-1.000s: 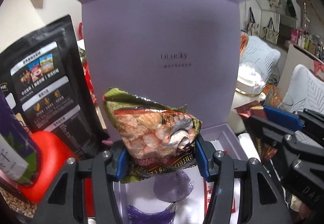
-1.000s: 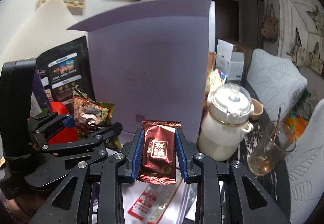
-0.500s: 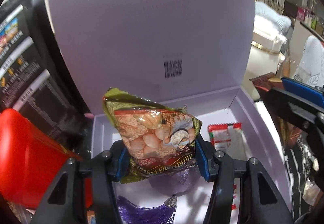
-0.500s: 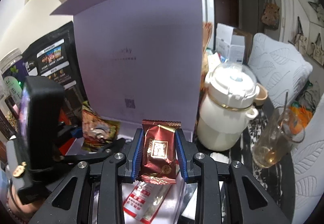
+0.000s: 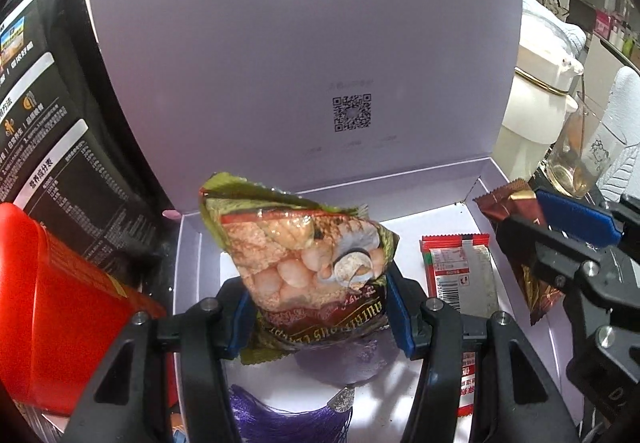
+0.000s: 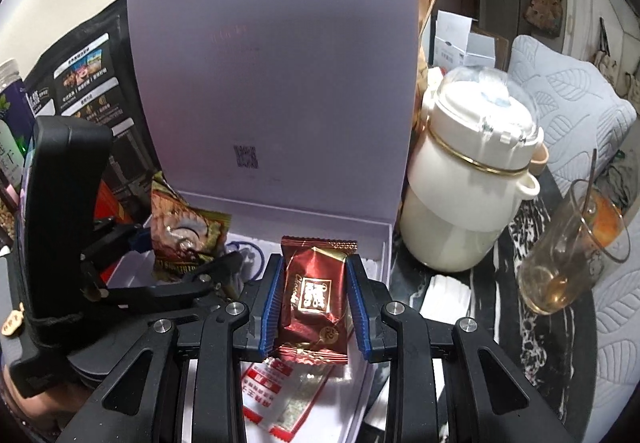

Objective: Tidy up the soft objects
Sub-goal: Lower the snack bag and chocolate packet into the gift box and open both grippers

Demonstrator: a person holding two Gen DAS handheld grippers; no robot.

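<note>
My left gripper (image 5: 316, 315) clamps the crinkled green snack packet (image 5: 304, 263) over the open lilac cardboard box (image 5: 520, 227); my right gripper (image 6: 314, 303) clamps the dark red foil candy wrapper (image 6: 314, 291) there. The packet hides the purple tassel (image 5: 288, 419) partly.

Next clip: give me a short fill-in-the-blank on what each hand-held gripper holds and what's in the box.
1. The left hand-held gripper is shut on a green-edged ____ bag.
2. The right hand-held gripper is shut on a dark ____ candy wrapper.
3. The box has its lid standing ____.
4. A red-and-white sachet lies ____ the box.

Missing: snack; red; open; inside
</note>
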